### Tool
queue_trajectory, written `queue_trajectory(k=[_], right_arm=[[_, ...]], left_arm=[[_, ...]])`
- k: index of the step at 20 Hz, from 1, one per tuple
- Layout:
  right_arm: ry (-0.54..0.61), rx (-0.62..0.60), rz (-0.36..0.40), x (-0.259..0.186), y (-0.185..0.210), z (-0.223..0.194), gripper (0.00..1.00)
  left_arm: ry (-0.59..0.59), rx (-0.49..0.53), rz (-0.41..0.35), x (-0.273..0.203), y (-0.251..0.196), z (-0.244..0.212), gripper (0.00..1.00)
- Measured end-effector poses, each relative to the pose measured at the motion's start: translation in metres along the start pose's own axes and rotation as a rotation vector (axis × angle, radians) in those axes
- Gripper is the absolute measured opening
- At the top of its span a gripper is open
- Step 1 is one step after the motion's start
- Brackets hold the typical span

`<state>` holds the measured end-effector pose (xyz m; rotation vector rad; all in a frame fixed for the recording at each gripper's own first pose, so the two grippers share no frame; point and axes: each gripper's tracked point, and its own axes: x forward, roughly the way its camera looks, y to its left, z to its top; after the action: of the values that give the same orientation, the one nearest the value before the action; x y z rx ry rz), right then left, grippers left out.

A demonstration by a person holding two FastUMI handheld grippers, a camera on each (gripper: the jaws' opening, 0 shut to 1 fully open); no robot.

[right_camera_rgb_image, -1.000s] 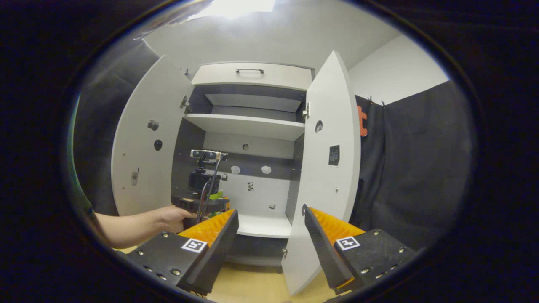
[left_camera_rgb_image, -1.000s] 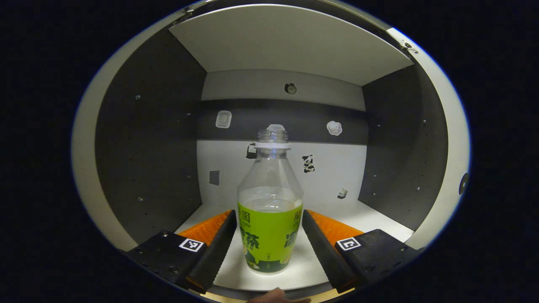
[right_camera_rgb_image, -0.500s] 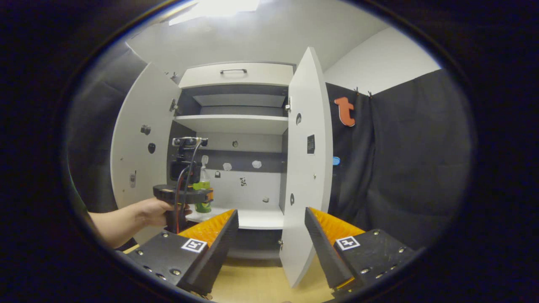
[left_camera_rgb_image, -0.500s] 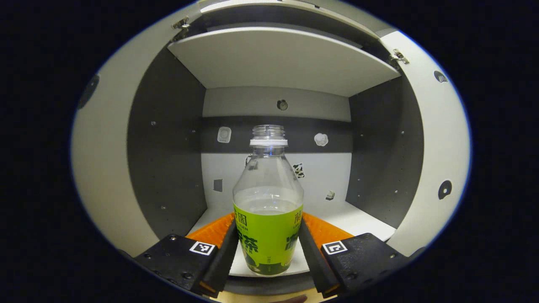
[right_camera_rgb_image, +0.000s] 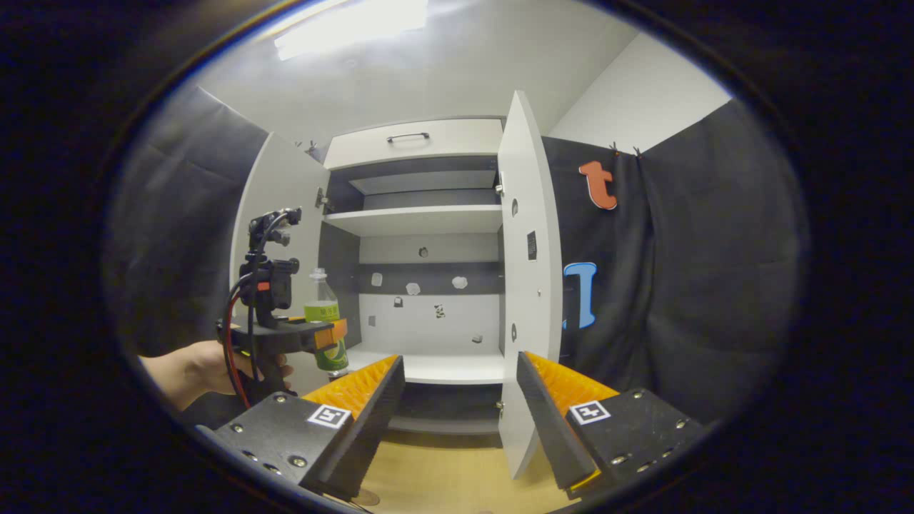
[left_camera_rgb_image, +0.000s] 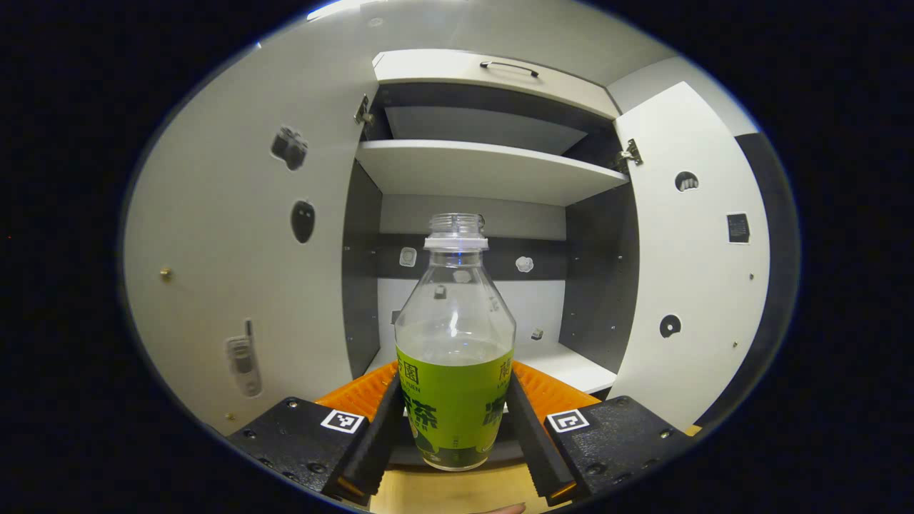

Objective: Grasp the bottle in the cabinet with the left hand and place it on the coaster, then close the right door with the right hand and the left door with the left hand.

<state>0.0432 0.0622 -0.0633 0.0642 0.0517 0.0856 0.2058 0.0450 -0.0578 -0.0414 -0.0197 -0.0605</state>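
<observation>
A clear, capless bottle [left_camera_rgb_image: 455, 371] with a green label and some liquid sits between the fingers of my left gripper [left_camera_rgb_image: 455, 428], which is shut on its label. The bottle hangs in front of the open cabinet, outside the lower compartment [left_camera_rgb_image: 564, 360]. In the right gripper view the bottle [right_camera_rgb_image: 323, 311] shows at the left in the left gripper [right_camera_rgb_image: 334, 335], held by a hand [right_camera_rgb_image: 193, 368] in front of the left door [right_camera_rgb_image: 282, 207]. My right gripper [right_camera_rgb_image: 457, 407] is open and empty, low in front of the cabinet, near the right door's edge [right_camera_rgb_image: 525, 285].
Both doors stand wide open: the left door [left_camera_rgb_image: 235, 285] and the right door [left_camera_rgb_image: 685, 285]. A white shelf [left_camera_rgb_image: 485, 168] spans the cabinet, with a drawer handle [left_camera_rgb_image: 508, 66] above it. A wooden tabletop [right_camera_rgb_image: 443, 478] lies below the cabinet. Black cloth [right_camera_rgb_image: 678, 285] hangs to the right.
My left gripper has drawn back out of the cabinet with the bottle in it, from inside the lower compartment to in front of the doors. The right gripper stays open and has shifted slightly.
</observation>
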Motion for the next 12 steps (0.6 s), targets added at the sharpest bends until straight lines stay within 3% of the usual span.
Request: queue_trajectory(k=[6,10,12], right_arm=[[0.013,0.010,0.082,-0.035,0.005,-0.016,0.96],[0.070,0.028,0.079,-0.046,0.003,-0.038,0.96],[0.071,0.024,0.073,-0.047,0.001,-0.040,0.95]], left_arm=[[0.012,-0.051,0.003,-0.095,-0.017,-0.041,0.78],[0.103,-0.107,0.010,-0.143,-0.028,-0.100,0.78],[0.107,-0.083,0.037,-0.154,-0.021,-0.127,0.78]])
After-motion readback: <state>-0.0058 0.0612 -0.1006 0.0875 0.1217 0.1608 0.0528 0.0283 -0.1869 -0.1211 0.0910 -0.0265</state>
